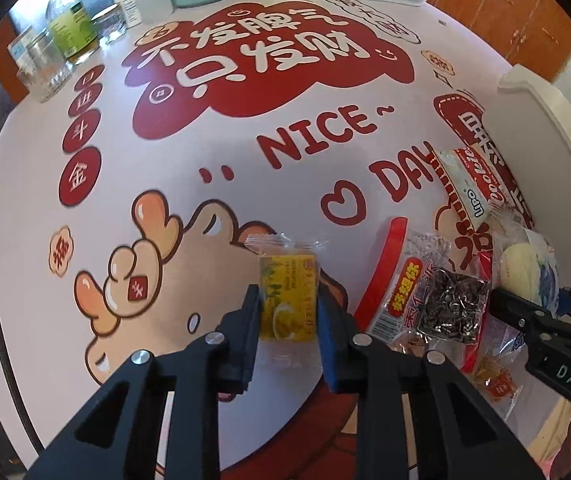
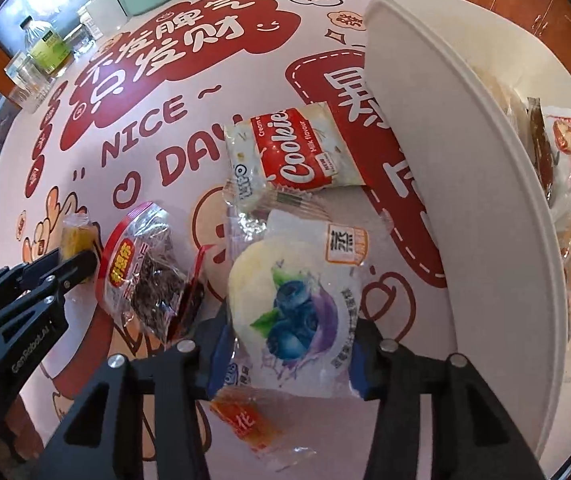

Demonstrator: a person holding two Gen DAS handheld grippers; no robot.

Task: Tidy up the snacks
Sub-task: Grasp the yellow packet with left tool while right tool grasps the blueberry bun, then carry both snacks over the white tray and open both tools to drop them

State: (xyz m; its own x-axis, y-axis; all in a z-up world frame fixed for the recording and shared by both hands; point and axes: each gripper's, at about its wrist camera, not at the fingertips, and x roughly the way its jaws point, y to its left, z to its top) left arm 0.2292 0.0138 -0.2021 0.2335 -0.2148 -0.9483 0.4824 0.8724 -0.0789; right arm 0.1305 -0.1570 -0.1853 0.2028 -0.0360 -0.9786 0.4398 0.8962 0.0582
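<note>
Since both grabs happen at once, the left gripper (image 1: 287, 320) is clamped on the yellow snack packet (image 1: 287, 300) between its pads, while the right gripper (image 2: 291, 344) straddles the blueberry cake pack (image 2: 293, 304), looks pinched; white bin (image 2: 465, 184) sits just right of it.

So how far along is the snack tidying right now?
Partly done: several packets already sit in the white tray. In hand: the left gripper is shut on the yellow candy; the blueberry cake sits between the right gripper jaws. Left: cookie packet, seed packet, orange candy.
</note>
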